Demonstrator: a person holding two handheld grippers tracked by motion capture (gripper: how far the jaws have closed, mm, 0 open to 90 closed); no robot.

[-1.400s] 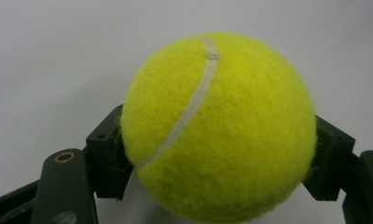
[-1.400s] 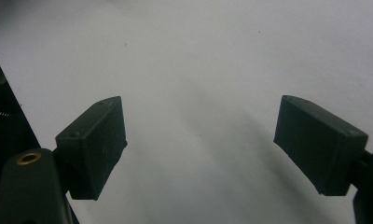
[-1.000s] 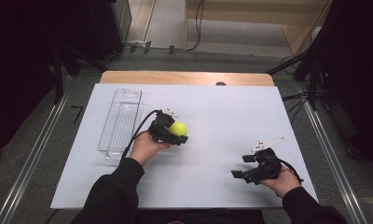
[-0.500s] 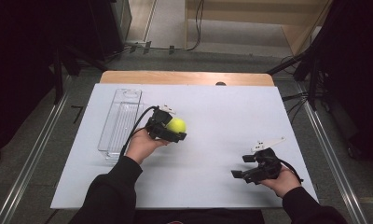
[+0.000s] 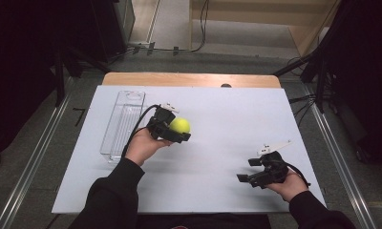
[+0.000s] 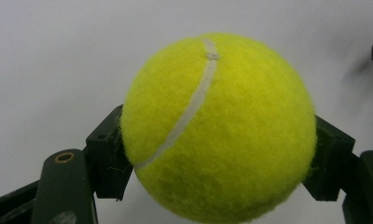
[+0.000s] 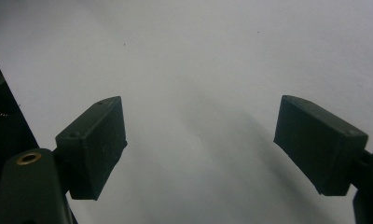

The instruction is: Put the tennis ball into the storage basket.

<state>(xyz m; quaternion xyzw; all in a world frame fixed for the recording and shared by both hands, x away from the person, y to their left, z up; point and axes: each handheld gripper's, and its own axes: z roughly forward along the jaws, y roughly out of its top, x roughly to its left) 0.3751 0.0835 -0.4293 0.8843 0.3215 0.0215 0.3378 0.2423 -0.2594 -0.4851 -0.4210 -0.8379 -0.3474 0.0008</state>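
Since a second ago, lifted a little: left gripper (image 5: 175,131) with the tennis ball (image 5: 180,125), now off the white desk (image 5: 227,119) and a touch closer to the clear tray (image 5: 123,125). Still pinching the ball, one of the fingers (image 6: 107,158) pressed into each side of the yellow felt, seen close in the left gripper view with the pale seam curving across the ball's front (image 6: 217,126). Held by the left hand (image 5: 143,145), dark sleeve coming in from the near edge, cable looping back from the gripper toward the tray. Ball placed left of the desk's middle, just right of the tray and apart from it. Tray long and narrow, lying lengthwise from near to far at the left side of the desk. Unmoved over the same second: right gripper (image 5: 250,171), resting low at the near right of the desk in the right hand (image 5: 289,183), well apart from the ball. Spread wide there, the two black fingers (image 7: 93,144) with bare white desk between them in the right gripper view.
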